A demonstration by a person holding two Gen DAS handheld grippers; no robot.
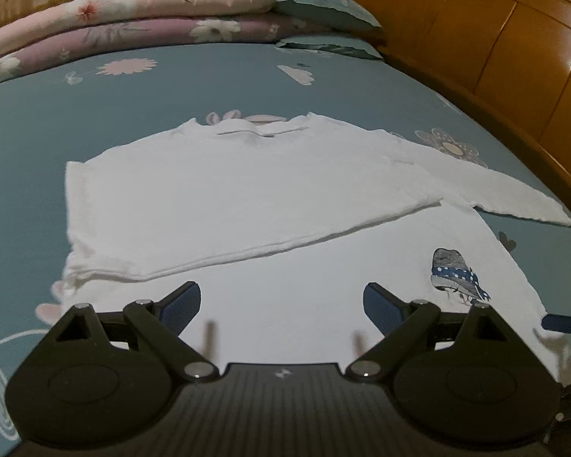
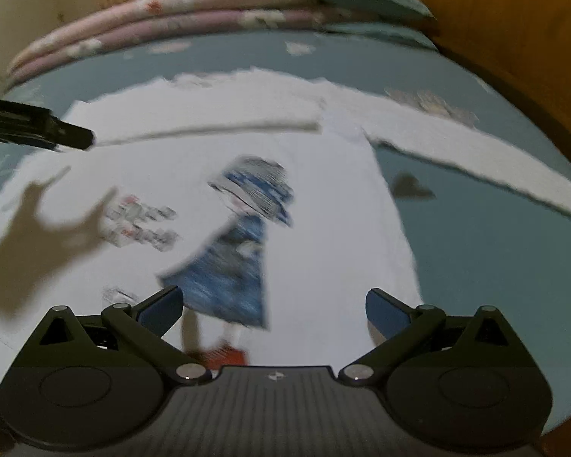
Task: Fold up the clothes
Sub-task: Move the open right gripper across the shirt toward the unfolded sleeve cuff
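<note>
A white long-sleeved cotton top lies flat on a teal flower-patterned bedsheet, with two black grippers held just above its near part.

The top's collar points to the far side, its hem is nearest, and its long axis runs near to far. The left sleeve is folded across the chest; the right sleeve stretches out toward the right. A printed girl in a blue dress and hat sits on the front; small writing beside her is too blurred to read. The left gripper and right gripper are both spread wide, gripping nothing.
</note>
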